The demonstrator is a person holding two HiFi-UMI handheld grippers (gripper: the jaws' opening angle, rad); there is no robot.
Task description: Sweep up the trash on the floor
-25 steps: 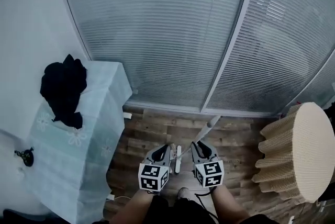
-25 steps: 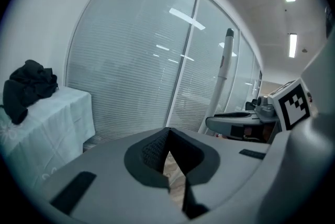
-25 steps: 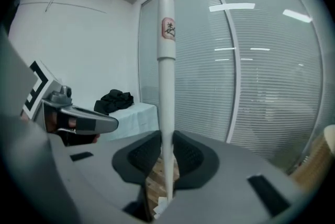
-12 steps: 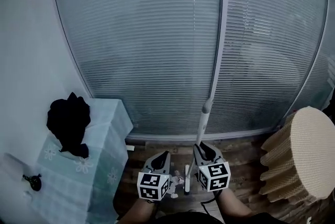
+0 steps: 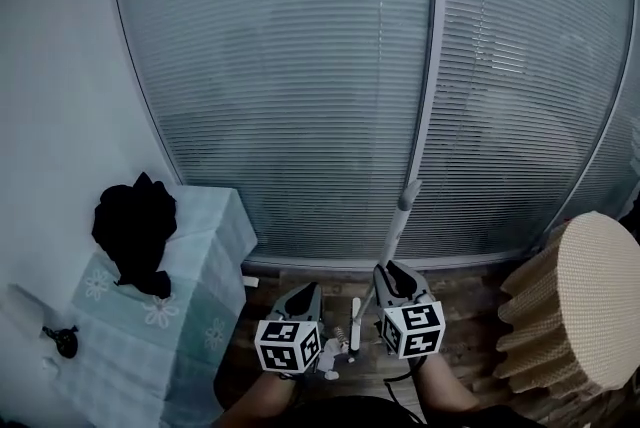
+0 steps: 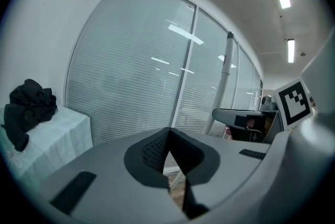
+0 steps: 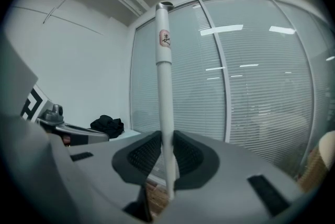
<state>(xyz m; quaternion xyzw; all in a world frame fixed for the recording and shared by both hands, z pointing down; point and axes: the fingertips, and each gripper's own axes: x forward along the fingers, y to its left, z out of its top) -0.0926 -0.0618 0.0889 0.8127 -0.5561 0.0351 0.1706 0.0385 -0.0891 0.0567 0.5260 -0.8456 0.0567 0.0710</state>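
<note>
My right gripper [image 5: 390,274] is shut on a long white broom handle [image 5: 398,226] that rises almost upright in front of the blinds. In the right gripper view the handle [image 7: 164,87] passes straight between the pads of that gripper [image 7: 166,157]. My left gripper [image 5: 308,294] sits just left of it, and in its own view that gripper [image 6: 168,149] has its pads closed together with nothing seen between them. A short white stick [image 5: 354,318] stands between the two grippers; what it belongs to is hidden. No trash is clearly visible on the wooden floor [image 5: 300,278].
A glass wall with closed blinds [image 5: 300,96] fills the front. At left is a table under a pale blue cloth [image 5: 190,256] with a black garment [image 5: 135,226] on it. A round woven stand [image 5: 580,296] is at right.
The head view has tilted up, so less floor and more of the blinds show. The broom handle now stands more upright. Both grippers keep their places side by side.
</note>
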